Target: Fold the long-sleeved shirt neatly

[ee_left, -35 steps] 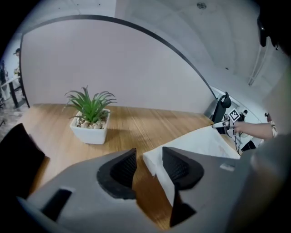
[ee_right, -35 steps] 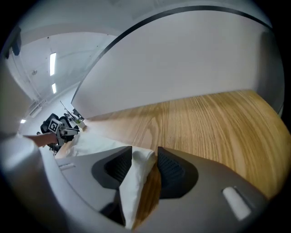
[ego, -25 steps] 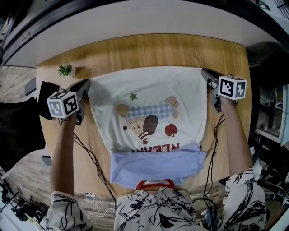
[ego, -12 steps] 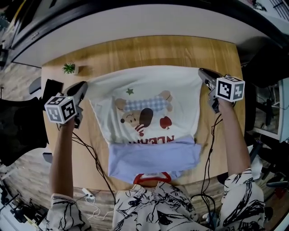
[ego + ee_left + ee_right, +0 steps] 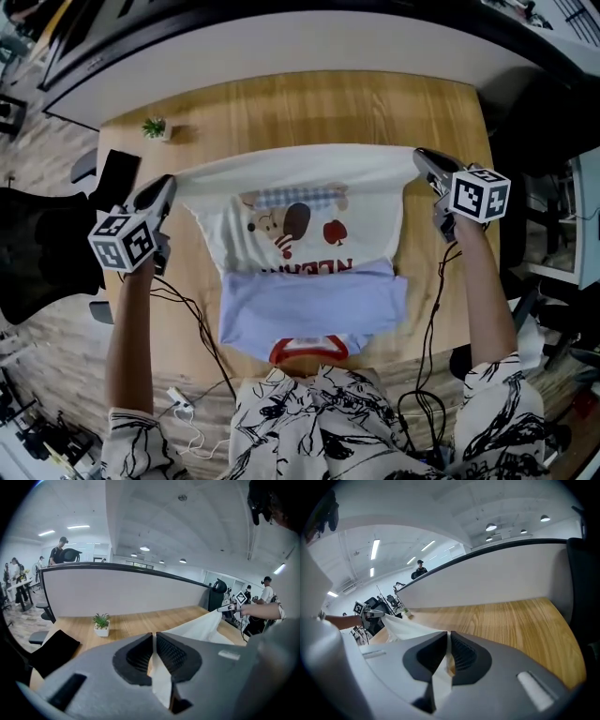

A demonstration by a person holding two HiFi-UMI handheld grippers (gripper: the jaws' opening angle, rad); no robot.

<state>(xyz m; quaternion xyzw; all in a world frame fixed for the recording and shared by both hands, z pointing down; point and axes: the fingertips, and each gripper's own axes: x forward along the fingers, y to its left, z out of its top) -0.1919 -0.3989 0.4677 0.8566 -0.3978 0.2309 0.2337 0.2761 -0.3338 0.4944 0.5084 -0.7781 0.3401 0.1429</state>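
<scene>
The cream long-sleeved shirt (image 5: 300, 192) with a cartoon dog print lies over the wooden table (image 5: 309, 108), its light-blue folded sleeves (image 5: 309, 309) across the near part. Its far edge is lifted and stretched taut between both grippers. My left gripper (image 5: 170, 182) is shut on the shirt's far left corner; in the left gripper view the cream cloth (image 5: 161, 686) is pinched between the pads. My right gripper (image 5: 419, 156) is shut on the far right corner, and the cloth (image 5: 440, 679) hangs from its shut jaws.
A small potted plant (image 5: 155, 127) stands at the table's far left. A black object (image 5: 114, 174) lies by the left edge. A grey partition (image 5: 281, 47) runs behind the table. Cables (image 5: 192, 337) trail along the near edge.
Both grippers have risen and drawn toward me with the shirt's far edge. The printed panel has lifted off the table and shows shorter.
</scene>
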